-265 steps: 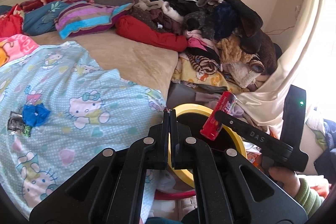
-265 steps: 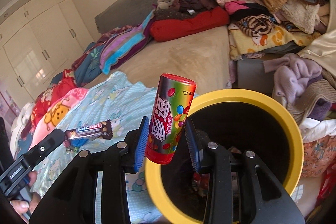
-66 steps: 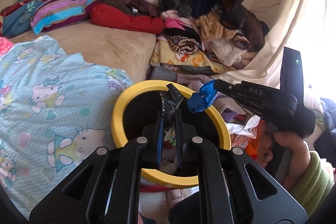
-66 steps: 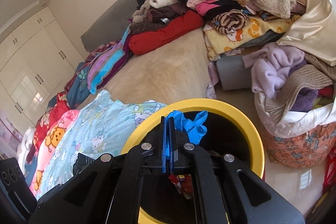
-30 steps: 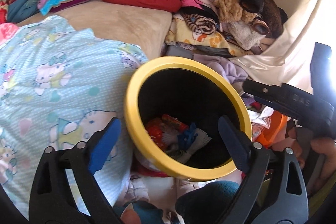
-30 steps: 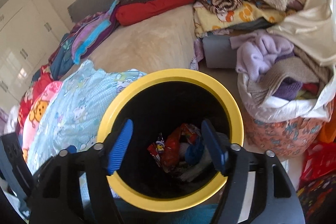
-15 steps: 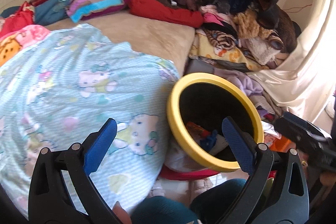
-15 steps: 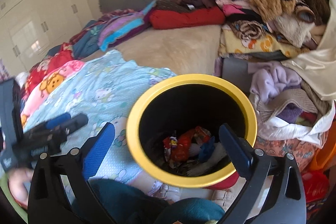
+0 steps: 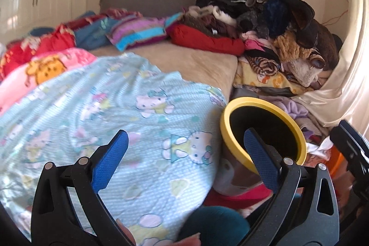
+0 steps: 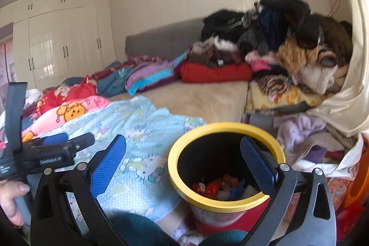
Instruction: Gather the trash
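Observation:
A yellow-rimmed black bin (image 9: pixel 233 105) (image 10: pixel 184 183) stands beside the bed, at the right of both views. Red, blue and white trash (image 10: pixel 219 187) lies at its bottom in the right wrist view. My left gripper (image 9: pixel 184 158) is open and empty, raised above the light blue cartoon blanket (image 9: pixel 103 112) and the bin's left rim. My right gripper (image 10: pixel 182 160) is open wide with nothing between its blue pads (image 10: pixel 108 159), held above the bin's near rim. The left gripper (image 10: pixel 66 142) also shows at the left of the right wrist view, held by a hand (image 10: pixel 11 197).
A pile of clothes (image 9: pixel 276 34) is heaped at the bed's far right by a cream curtain (image 9: pixel 346 84). Pillows and folded bedding (image 9: pixel 138 31) lie along the grey headboard. A bag of laundry (image 10: pixel 318 144) sits right of the bin. White wardrobes (image 10: pixel 57 43) line the left wall.
Both grippers drew back and tilted up from over the bin, so more of the bed and wall shows. The bin slid lower and to the right in both views. The jaws stayed wide open.

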The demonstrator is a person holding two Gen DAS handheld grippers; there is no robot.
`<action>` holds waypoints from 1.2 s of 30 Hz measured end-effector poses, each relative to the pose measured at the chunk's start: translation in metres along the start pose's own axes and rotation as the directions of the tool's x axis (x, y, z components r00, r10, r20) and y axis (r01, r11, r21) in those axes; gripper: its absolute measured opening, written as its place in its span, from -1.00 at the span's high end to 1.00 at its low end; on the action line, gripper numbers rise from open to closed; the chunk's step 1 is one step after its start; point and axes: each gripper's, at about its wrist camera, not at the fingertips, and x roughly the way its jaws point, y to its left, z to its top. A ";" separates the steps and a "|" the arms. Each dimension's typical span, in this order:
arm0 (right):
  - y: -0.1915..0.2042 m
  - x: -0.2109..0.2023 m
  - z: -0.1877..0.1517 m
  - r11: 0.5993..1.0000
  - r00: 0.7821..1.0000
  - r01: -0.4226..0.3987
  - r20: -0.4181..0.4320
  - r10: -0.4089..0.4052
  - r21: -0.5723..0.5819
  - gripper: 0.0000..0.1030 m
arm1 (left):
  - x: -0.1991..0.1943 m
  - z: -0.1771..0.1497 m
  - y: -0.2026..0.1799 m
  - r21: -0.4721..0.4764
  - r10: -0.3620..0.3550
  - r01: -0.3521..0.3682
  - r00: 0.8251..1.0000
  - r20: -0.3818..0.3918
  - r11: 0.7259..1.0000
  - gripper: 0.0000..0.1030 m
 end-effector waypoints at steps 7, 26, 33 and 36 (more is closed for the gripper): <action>0.021 -0.015 -0.018 0.997 0.996 0.057 0.072 -0.053 -0.057 -0.88 | -0.046 -0.032 0.002 0.020 0.054 -0.058 0.988 0.148 0.998 -0.79; 0.033 -0.014 -0.029 0.996 0.998 0.020 0.064 -0.015 -0.084 -0.88 | -0.053 -0.048 0.005 -0.008 0.076 -0.076 0.986 0.148 0.997 -0.79; 0.030 -0.010 -0.031 0.998 0.999 0.019 0.049 -0.016 -0.062 -0.88 | -0.054 -0.048 0.005 -0.008 0.077 -0.077 0.986 0.149 0.997 -0.79; 0.031 -0.011 -0.031 0.998 0.998 0.018 0.054 -0.014 -0.064 -0.88 | -0.054 -0.047 0.005 -0.009 0.075 -0.074 0.986 0.150 0.997 -0.79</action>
